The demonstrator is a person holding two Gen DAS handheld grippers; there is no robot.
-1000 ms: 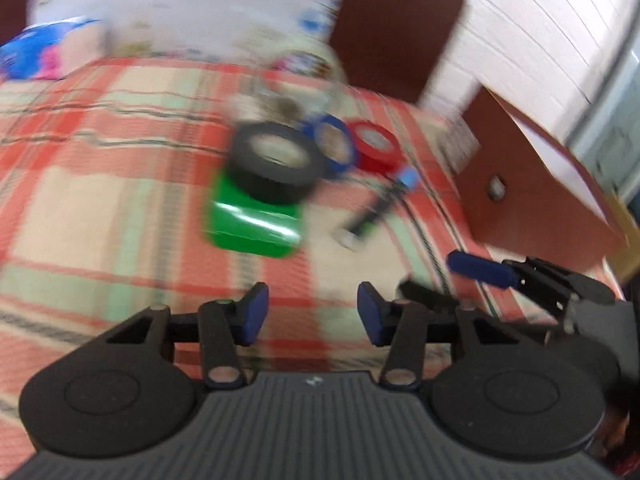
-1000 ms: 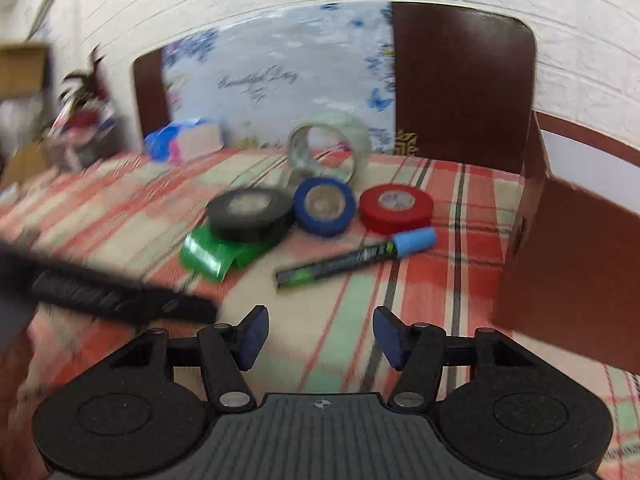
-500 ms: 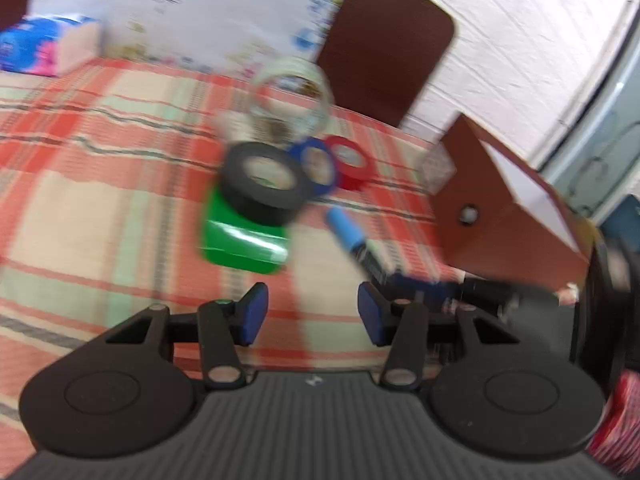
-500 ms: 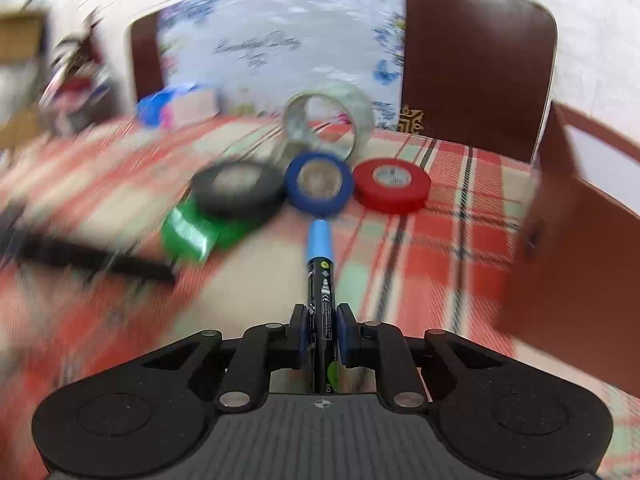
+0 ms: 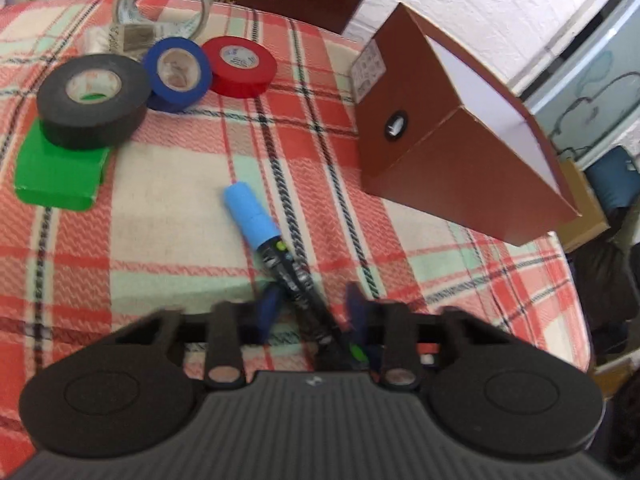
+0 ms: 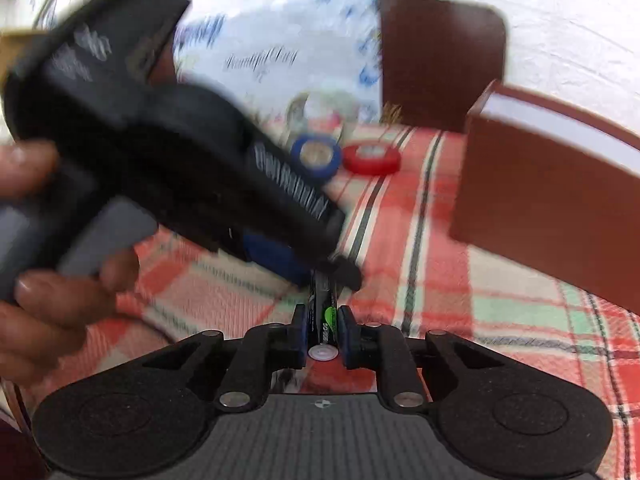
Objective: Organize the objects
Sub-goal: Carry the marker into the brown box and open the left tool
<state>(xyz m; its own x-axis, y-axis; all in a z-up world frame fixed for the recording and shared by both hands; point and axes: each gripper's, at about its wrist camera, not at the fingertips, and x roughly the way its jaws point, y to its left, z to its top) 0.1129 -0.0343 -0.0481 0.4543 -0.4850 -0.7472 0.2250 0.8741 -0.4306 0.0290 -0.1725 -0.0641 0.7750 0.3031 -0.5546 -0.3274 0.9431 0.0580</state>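
Tape rolls (image 5: 176,68) far left – box (image 5: 460,160) right, marker (image 5: 264,232) betw., nearer cam.

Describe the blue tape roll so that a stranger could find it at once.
On the checked tablecloth, left of the brown box, several tape rolls lie in a cluster. The blue tape roll sits between the bigger black roll and the red roll. It alone is blue and leans on edge.

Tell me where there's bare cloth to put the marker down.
Free: the cloth between the green box and the brown box, just beyond the marker, and the near left cloth below the green box. Crowded: far left, where the black, blue, red and clear tapes cluster.
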